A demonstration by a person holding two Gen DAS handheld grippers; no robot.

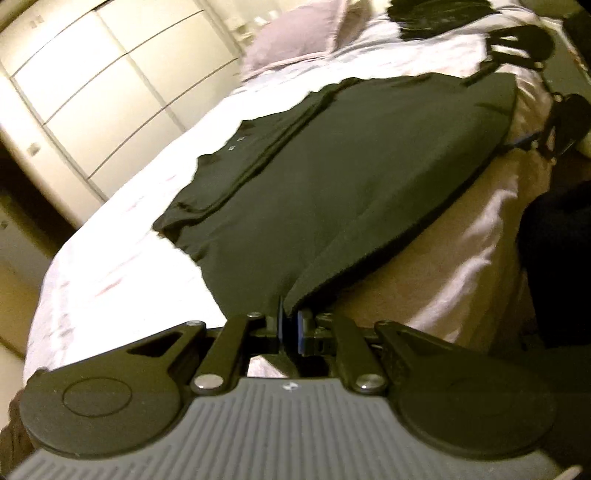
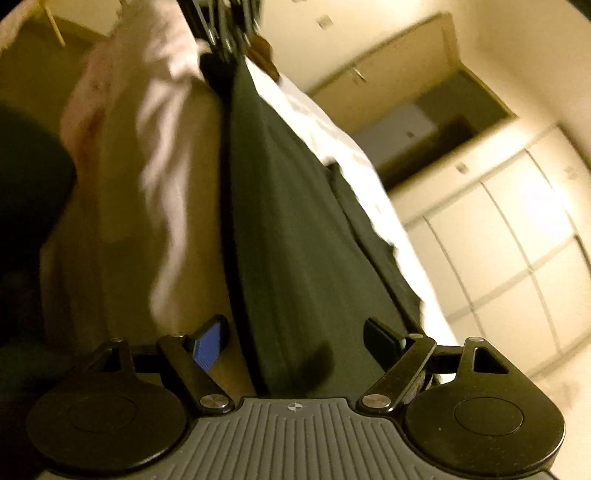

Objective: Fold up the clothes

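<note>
A dark green shirt (image 1: 332,177) lies spread on a bed with a pale sheet (image 1: 122,266), its near hem along the bed's edge. My left gripper (image 1: 291,325) is shut on the shirt's near corner. The right gripper (image 1: 546,122) shows at the far right of the left wrist view, by the shirt's other hem corner. In the right wrist view my right gripper (image 2: 295,341) is open, its blue pad (image 2: 208,347) and black finger on either side of the shirt's hem (image 2: 288,258). The left gripper (image 2: 225,33) shows far off at the shirt's other end.
A pink pillow (image 1: 295,37) and a dark garment (image 1: 439,14) lie at the head of the bed. White wardrobe doors (image 1: 110,85) stand beyond the bed and also show in the right wrist view (image 2: 509,251). The bed's side skirt (image 1: 461,251) hangs down toward me.
</note>
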